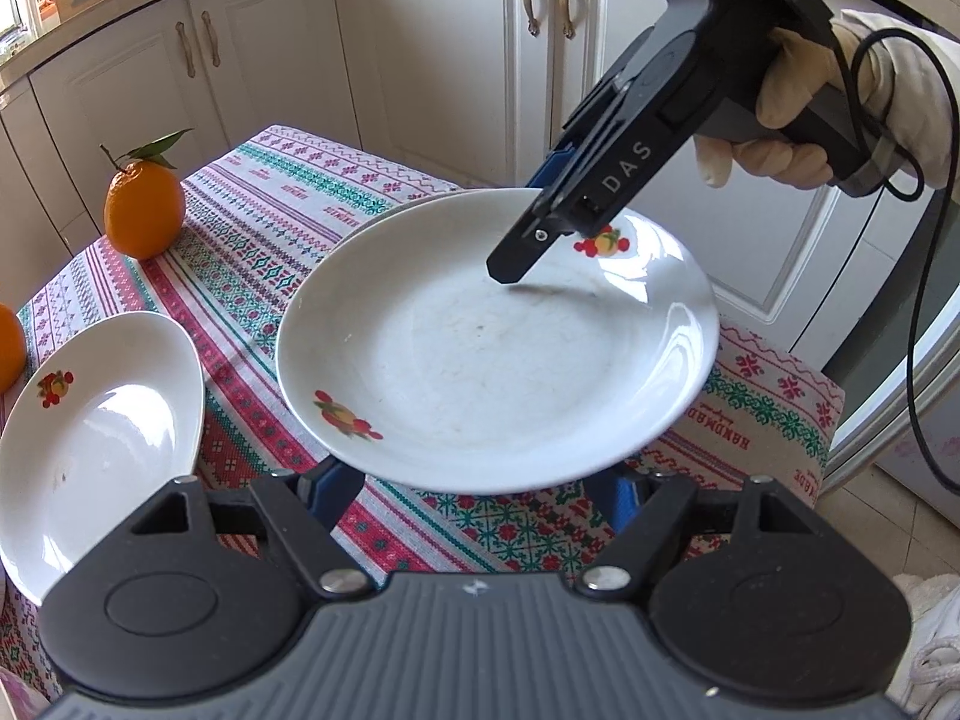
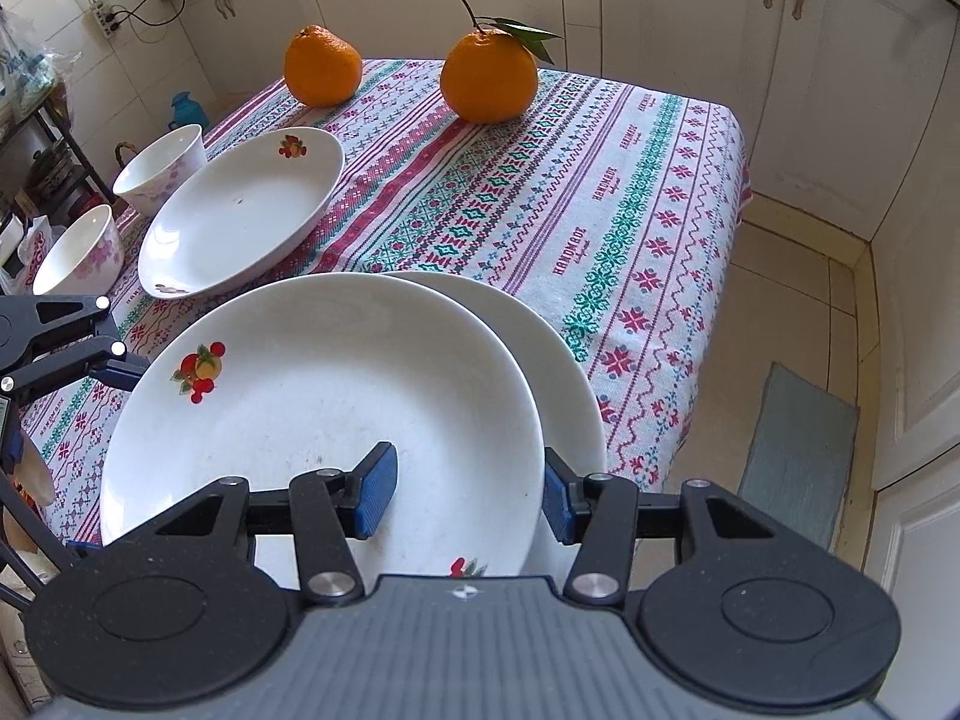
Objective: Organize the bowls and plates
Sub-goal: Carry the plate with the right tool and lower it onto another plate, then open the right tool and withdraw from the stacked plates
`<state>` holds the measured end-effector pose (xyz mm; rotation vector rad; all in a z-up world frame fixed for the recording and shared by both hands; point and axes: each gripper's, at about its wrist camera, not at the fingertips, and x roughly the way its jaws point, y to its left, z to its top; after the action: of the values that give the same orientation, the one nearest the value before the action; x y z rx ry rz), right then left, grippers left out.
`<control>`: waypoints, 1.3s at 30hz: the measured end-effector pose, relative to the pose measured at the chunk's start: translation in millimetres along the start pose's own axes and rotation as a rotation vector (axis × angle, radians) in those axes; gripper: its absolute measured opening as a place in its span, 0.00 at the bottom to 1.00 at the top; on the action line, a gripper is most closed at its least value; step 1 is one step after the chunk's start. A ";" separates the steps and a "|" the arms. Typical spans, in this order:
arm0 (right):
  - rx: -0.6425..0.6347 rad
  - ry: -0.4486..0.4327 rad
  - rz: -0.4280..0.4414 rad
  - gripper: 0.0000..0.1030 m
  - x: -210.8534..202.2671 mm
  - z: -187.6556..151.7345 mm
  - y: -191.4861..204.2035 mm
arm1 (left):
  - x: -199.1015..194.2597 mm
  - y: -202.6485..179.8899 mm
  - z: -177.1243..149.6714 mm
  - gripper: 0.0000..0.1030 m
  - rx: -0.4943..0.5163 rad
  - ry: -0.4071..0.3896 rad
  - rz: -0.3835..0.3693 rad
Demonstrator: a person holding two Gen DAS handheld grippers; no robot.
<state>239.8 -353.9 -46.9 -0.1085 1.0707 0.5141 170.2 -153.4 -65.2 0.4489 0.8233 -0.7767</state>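
Observation:
A white plate with fruit prints (image 1: 480,348) (image 2: 324,420) is held above a second white plate (image 2: 564,372) that lies on the table. My right gripper (image 2: 465,495) straddles the upper plate's rim, one blue pad (image 2: 378,498) inside the plate and the other outside; its jaws are wide and not touching it. It also shows in the left wrist view (image 1: 510,267). My left gripper (image 1: 480,492) is under the plate's near rim, its fingers spread and mostly hidden. A third fruit-print plate (image 1: 96,438) (image 2: 240,210) lies to the left. Two white bowls (image 2: 162,171) (image 2: 81,252) stand beyond it.
Two oranges (image 2: 489,75) (image 2: 322,66) stand at the far side of the patterned tablecloth (image 2: 600,192). White cabinets (image 1: 420,48) line the wall. The floor (image 2: 798,312) with a grey mat (image 2: 798,450) lies right of the table.

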 end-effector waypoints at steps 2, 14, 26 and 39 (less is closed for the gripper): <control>0.006 0.001 -0.003 0.54 -1.5 -2.2 -0.9 | 0.9 -0.3 0.0 0.77 0.002 -0.004 0.003; 0.033 -0.004 -0.022 0.55 -13.3 -13.1 -1.7 | 1.9 1.0 -1.2 0.79 -0.014 -0.023 -0.007; 0.053 -0.017 -0.052 0.55 -25.1 -21.2 1.8 | 0.4 2.5 -2.8 0.80 -0.023 -0.036 -0.003; 0.035 0.007 -0.107 0.70 -25.9 -26.4 11.2 | -3.1 1.5 -5.9 0.85 -0.029 -0.061 0.016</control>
<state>203.7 -361.7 -35.7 -0.1362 1.0744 0.3989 167.2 -147.4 -66.3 0.4034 0.7726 -0.7594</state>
